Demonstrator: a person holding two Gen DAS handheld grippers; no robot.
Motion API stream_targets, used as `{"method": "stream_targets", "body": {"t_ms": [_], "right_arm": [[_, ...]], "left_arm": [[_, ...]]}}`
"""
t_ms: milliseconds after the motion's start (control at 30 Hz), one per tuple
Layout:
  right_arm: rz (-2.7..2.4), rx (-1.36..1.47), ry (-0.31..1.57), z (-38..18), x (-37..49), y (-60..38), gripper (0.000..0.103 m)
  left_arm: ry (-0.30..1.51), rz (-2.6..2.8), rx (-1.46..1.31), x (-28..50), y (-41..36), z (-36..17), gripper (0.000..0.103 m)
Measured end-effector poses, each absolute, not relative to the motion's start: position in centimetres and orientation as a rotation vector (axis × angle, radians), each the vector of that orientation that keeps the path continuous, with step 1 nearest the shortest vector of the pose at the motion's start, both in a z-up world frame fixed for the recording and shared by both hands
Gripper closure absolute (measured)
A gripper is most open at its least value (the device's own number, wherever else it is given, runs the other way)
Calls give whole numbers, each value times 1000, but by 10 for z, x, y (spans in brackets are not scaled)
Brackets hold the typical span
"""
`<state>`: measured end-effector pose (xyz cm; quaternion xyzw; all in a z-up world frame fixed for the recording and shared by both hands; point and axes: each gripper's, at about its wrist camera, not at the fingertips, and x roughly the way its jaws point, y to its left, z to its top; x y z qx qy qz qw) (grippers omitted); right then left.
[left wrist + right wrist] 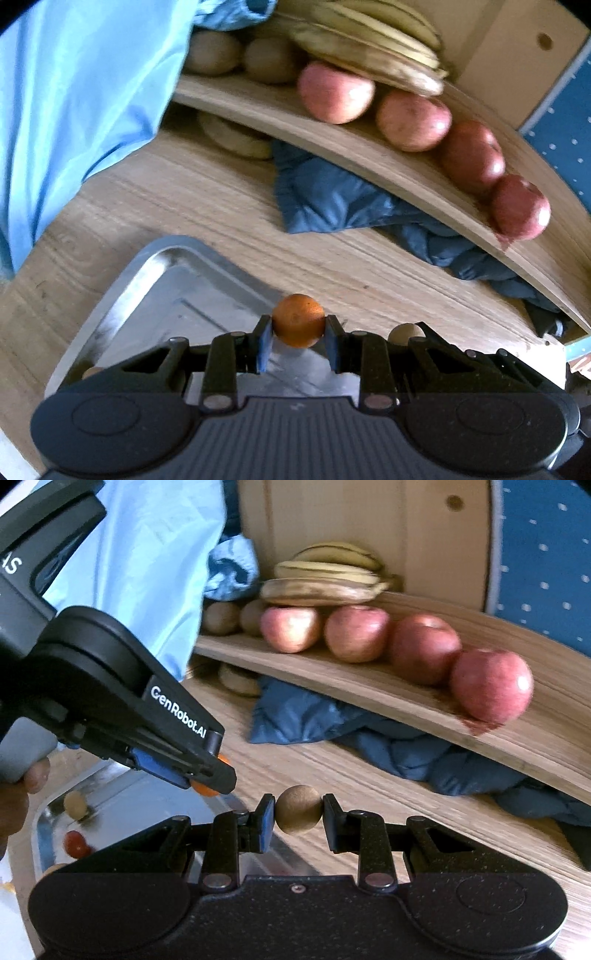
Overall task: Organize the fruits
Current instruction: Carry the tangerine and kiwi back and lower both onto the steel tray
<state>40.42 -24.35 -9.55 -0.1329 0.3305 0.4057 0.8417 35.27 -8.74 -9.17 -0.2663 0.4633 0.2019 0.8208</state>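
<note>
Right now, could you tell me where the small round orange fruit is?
In the left wrist view, the small round orange fruit sits clamped in the left tool, above the metal tray.

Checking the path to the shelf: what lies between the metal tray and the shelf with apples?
Bare wooden tabletop, then a crumpled dark blue cloth under the shelf, in both views.

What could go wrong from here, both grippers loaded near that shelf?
1. The left gripper and right gripper pinch the small orange fruit and brown ball only at their sides; either could slip.
2. The end apple sits near the shelf edge; a bump might roll it off.
</note>
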Motion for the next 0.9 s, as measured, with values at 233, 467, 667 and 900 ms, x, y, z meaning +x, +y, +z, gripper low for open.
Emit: {"method": "stream_targets", "body": {"t_ms": [233,467,667,900], "right_arm": [[919,-310,705,-97,392,-228,74],[958,-333,712,-99,384,-219,74],[981,-349,723,-99,379,-215,74],[991,-363,733,-100,376,-215,74]], "left_arm": [[999,479,-595,338,-73,-100,71],[1013,495,-611,328,-67,-106,71],[1024,494,-621,323,-69,-109,71],[1038,497,-625,320,-69,-110,71]]}}
